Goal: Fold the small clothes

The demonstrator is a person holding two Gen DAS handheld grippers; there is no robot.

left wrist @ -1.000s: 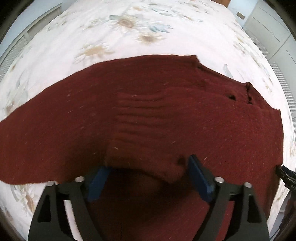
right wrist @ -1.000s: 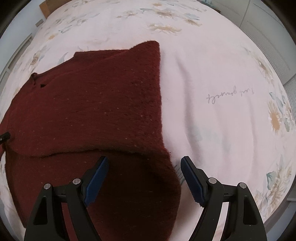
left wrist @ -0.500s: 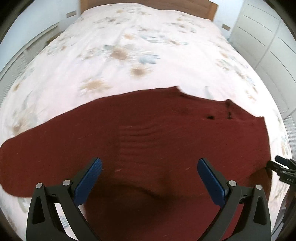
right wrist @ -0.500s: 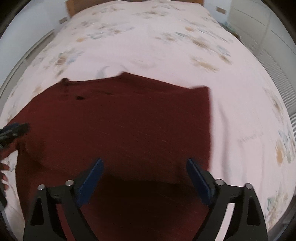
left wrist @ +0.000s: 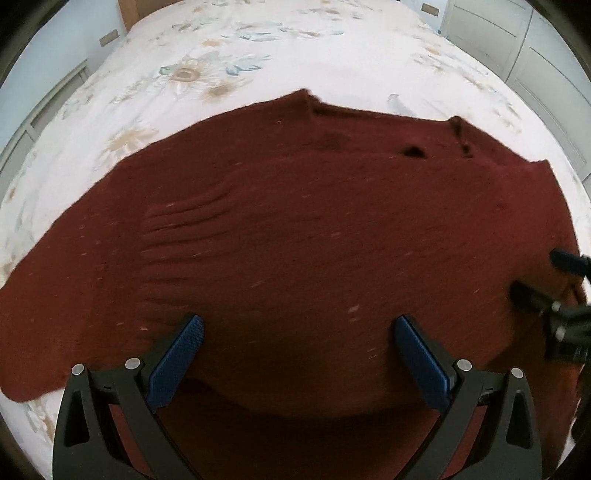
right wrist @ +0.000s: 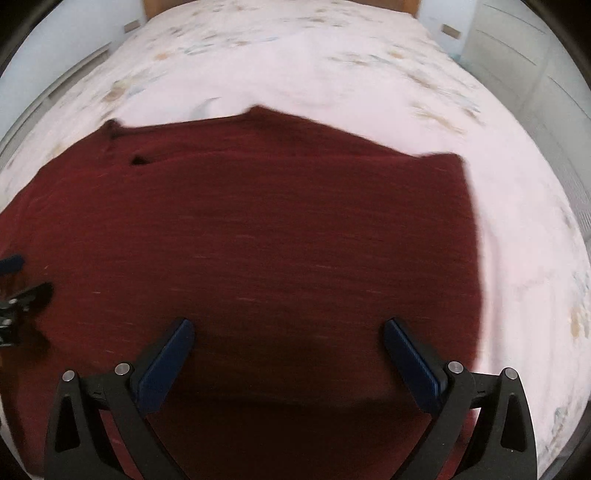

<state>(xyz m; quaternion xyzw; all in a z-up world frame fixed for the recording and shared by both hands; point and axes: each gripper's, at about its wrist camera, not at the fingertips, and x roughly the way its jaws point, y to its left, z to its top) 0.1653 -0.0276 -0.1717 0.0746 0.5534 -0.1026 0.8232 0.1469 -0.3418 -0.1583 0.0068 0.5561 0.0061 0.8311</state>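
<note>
A dark red knitted sweater (left wrist: 314,236) lies flat on the bed, one layer folded over another, its ribbed cuff near the left. It also fills the right wrist view (right wrist: 258,240). My left gripper (left wrist: 299,332) is open and empty, held above the sweater's near fold. My right gripper (right wrist: 288,332) is open and empty above the sweater's right half. The right gripper's tips show at the right edge of the left wrist view (left wrist: 546,284); the left gripper's tips show at the left edge of the right wrist view (right wrist: 22,284).
The sweater lies on a white floral bedspread (left wrist: 229,62) that stretches far behind it (right wrist: 332,66). A wooden headboard (right wrist: 280,3) is at the far end. White wardrobe doors (left wrist: 535,44) stand to the right of the bed.
My left gripper let go of the folded sweater edge and opened wide. Both grippers pulled back and rose, so more of the bed shows. The sweater stays folded.
</note>
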